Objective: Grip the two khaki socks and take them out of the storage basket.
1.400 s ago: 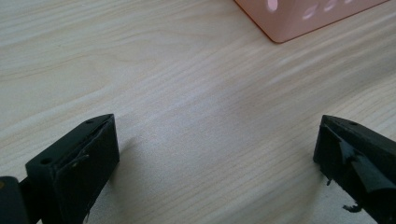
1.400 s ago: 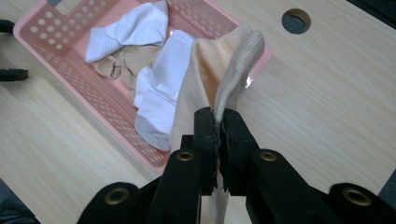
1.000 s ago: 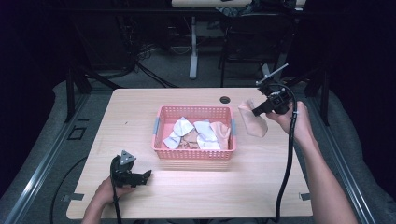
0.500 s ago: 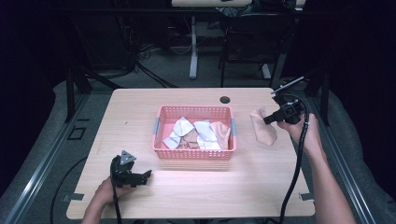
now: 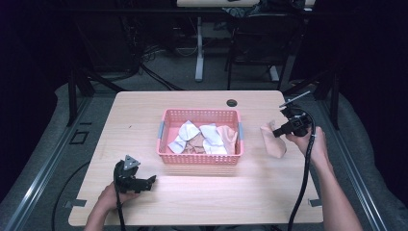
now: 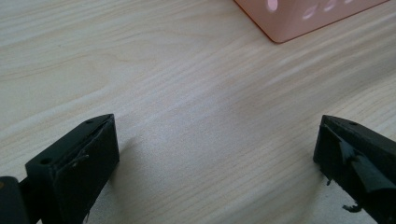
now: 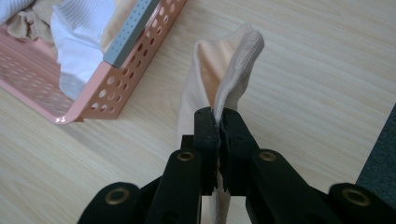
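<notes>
Right tool (image 7: 218,119) clamped on peach sock (image 7: 224,70), hanging lengthwise at frame right of basket (image 5: 199,159); left tool (image 6: 215,154) apart, idle on bench (image 6: 187,93).

Recording lab: lone table (image 5: 144,120), floor cables (image 5: 159,79), dark surroundings.

- Sock (image 7: 224,70): pale peach, with a ribbed cuff.
- Basket (image 5: 199,159): salmon pink plastic, walls patterned with rows of round holes; grey-blue handles (image 5: 161,130) at its left and right ends.
- Clothes (image 5: 208,139) in the basket: white pieces, beige and peach ones among them.
- Desk (image 5: 144,115): light wood with fine grain lines; a black round grommet (image 5: 232,102) at the far edge.
- Right gripper (image 7: 218,122): black.
- Left gripper (image 6: 215,158): black.
</notes>
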{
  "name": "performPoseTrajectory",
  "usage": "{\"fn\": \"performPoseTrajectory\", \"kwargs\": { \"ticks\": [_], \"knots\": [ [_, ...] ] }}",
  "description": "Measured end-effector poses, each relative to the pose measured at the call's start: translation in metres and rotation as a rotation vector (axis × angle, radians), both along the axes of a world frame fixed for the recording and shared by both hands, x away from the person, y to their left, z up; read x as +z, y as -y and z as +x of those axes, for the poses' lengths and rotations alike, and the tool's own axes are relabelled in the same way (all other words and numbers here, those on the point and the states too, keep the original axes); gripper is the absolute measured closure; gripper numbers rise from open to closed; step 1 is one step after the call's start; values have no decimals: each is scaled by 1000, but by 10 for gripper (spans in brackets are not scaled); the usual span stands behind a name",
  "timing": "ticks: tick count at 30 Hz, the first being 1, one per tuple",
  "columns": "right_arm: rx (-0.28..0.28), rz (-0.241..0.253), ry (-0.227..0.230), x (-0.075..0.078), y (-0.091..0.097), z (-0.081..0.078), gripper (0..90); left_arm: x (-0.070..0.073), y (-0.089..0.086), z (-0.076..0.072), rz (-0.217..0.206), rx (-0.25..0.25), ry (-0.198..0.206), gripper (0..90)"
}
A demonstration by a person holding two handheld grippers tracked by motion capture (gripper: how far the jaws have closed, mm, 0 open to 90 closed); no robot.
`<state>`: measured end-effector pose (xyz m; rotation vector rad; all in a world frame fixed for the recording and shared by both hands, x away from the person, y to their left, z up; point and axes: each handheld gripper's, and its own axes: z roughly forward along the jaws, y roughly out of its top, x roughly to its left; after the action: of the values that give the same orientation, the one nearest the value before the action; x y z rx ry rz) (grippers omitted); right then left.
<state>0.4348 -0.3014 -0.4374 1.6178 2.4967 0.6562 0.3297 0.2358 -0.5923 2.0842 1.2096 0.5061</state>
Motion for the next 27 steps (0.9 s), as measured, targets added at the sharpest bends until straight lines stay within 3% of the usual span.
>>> {"fn": "performPoseTrajectory", "kwargs": {
  "ticks": [12,21,24,25,27],
  "knots": [
    [-11,-10,-22,-13,1,4,862,0,0,0,-2,1,1,2],
    [-4,-44,-95,-39,3,12,862,0,0,0,-2,1,1,2],
    [-24,-42,-88,-44,1,12,862,0,0,0,-1,1,1,2],
    [-5,-55,-106,-45,3,13,862,0,0,0,-2,1,1,2],
    [-29,-50,-111,-54,2,14,862,0,0,0,-1,1,1,2]
  ]
}}
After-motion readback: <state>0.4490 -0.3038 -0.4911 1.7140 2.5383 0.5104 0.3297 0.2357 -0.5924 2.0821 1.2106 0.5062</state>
